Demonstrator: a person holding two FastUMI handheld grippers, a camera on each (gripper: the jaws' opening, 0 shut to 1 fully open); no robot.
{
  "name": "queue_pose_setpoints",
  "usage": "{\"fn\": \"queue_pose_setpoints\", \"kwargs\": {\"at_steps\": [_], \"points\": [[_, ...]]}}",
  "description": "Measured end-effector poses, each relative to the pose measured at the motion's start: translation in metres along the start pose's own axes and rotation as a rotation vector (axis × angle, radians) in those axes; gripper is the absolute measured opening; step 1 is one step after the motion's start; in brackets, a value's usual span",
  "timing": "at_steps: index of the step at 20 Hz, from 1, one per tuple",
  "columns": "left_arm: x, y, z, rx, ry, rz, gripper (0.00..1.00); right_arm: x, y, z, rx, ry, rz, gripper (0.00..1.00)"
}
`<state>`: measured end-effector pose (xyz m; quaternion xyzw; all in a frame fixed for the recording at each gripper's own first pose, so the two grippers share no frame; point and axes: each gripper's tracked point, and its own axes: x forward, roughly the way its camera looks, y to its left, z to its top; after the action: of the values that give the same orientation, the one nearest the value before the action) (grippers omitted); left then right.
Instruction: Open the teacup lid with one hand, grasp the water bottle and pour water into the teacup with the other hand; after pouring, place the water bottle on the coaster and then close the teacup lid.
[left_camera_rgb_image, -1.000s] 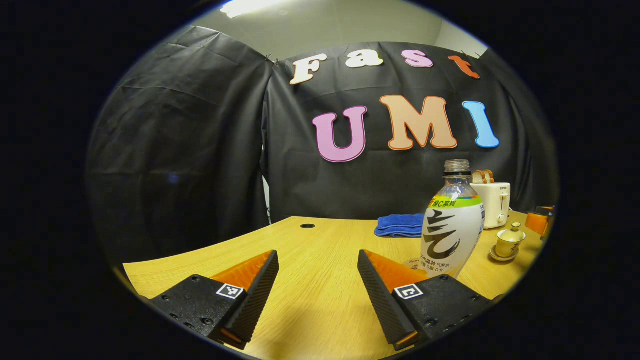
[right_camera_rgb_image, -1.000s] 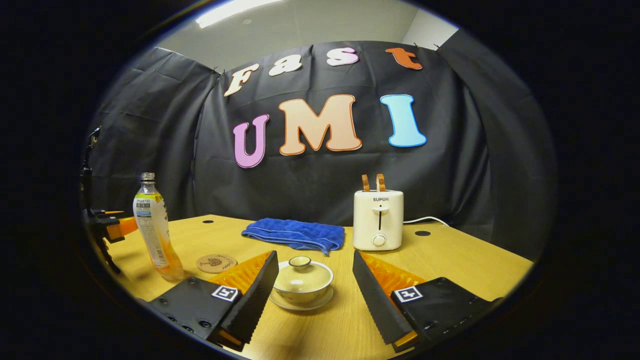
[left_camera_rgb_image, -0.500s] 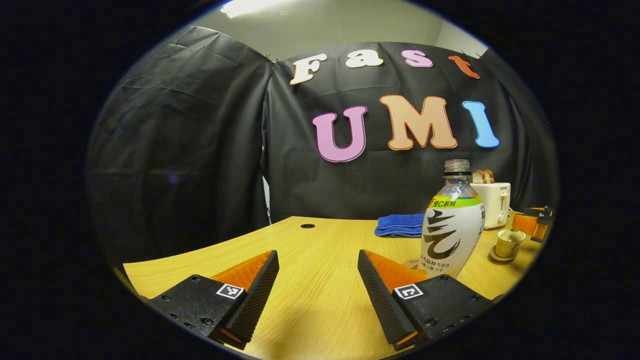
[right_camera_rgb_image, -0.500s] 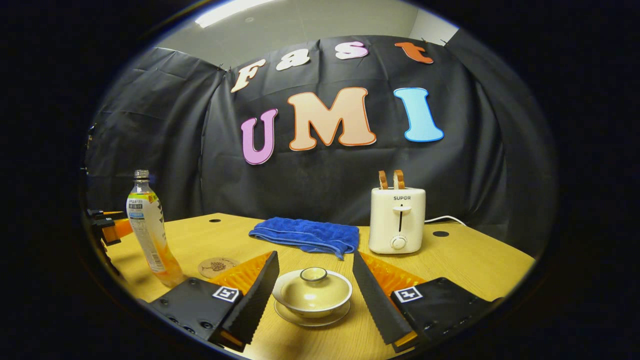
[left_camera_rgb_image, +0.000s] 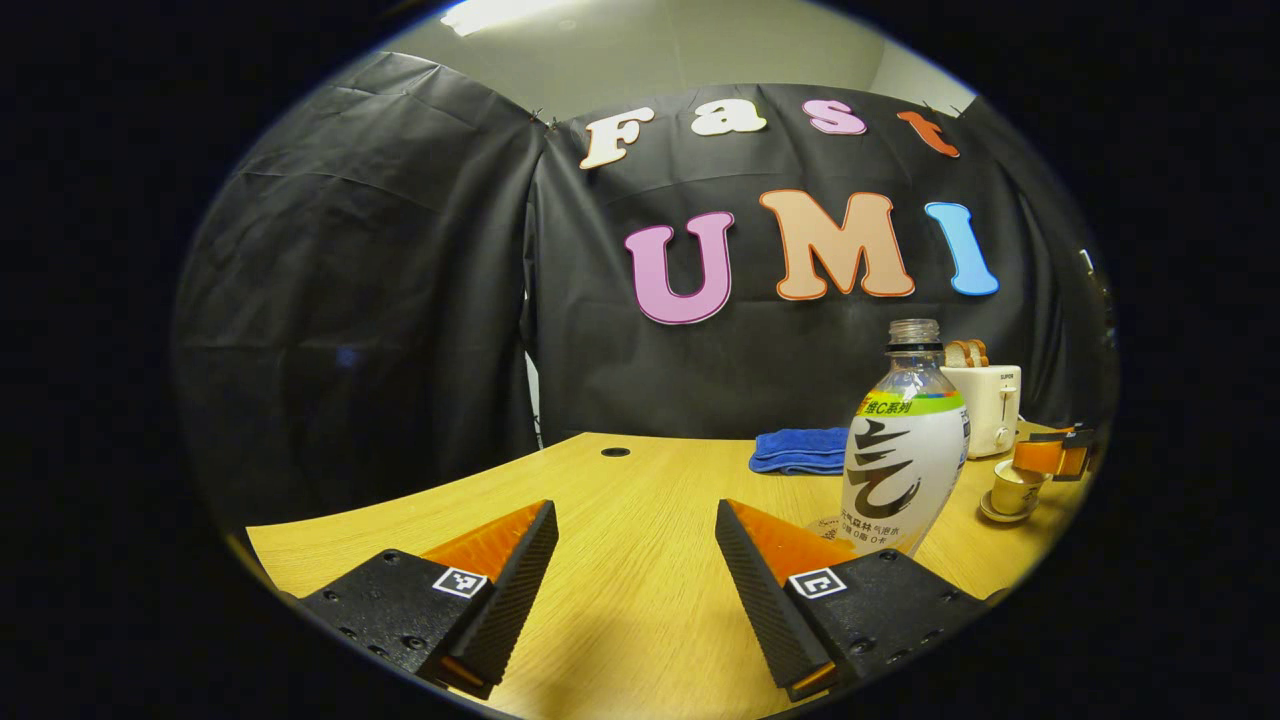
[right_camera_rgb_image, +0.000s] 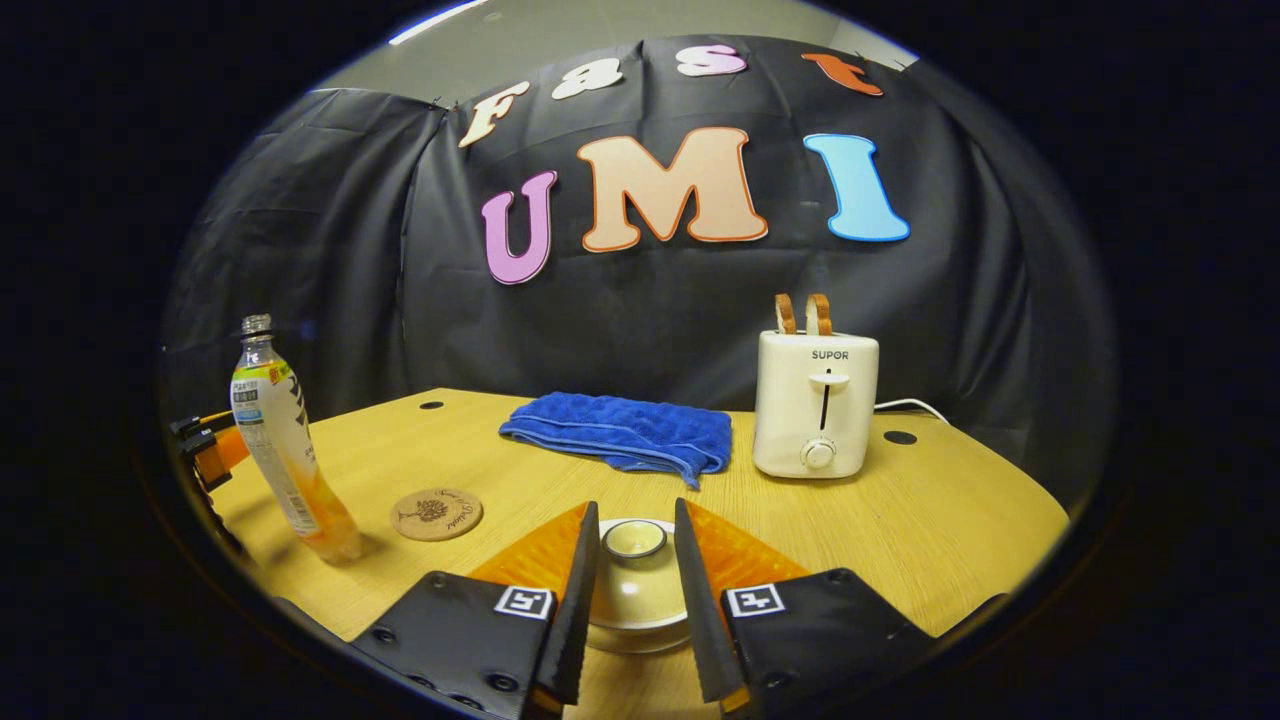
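The teacup (right_camera_rgb_image: 637, 600) is seen on its saucer on the wooden table (right_camera_rgb_image: 950, 520), its glossy domed lid (right_camera_rgb_image: 634, 541) still seated, knob up. Its sides and base are hidden behind the right gripper (right_camera_rgb_image: 632, 545), whose ribbed fingers are drawn in on either side of the lid knob; whether they press it cannot be told. To the left, the round coaster (right_camera_rgb_image: 436, 513) lies flat, and beyond it the uncapped water bottle (right_camera_rgb_image: 283, 440) stands upright. A rumpled blue towel (right_camera_rgb_image: 622, 431) and a toaster (right_camera_rgb_image: 815, 402) are set behind. The left gripper (left_camera_rgb_image: 637, 530) is held spread wide, empty, just beside the bottle.
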<state>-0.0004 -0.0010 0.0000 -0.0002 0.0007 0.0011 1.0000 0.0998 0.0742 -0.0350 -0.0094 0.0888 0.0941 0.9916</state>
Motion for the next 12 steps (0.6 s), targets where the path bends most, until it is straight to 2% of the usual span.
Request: {"fn": "queue_pose_setpoints", "kwargs": {"at_steps": [2, 3, 12], "points": [[-0.0002, 0.0002, 0.0000, 0.000, 0.000, 0.000, 0.93, -0.0017, 0.0011, 0.0019, -0.012, -0.004, -0.005, 0.48], [0.0002, -0.0001, 0.0004, 0.000, 0.000, 0.000, 0.93, 0.0009, 0.0000, -0.0008, -0.017, -0.007, -0.011, 0.33], [-0.0005, -0.0002, -0.0002, 0.000, 0.000, 0.000, 0.93, -0.0009, 0.0051, -0.0001, -0.008, -0.014, 0.026, 0.33]]}}
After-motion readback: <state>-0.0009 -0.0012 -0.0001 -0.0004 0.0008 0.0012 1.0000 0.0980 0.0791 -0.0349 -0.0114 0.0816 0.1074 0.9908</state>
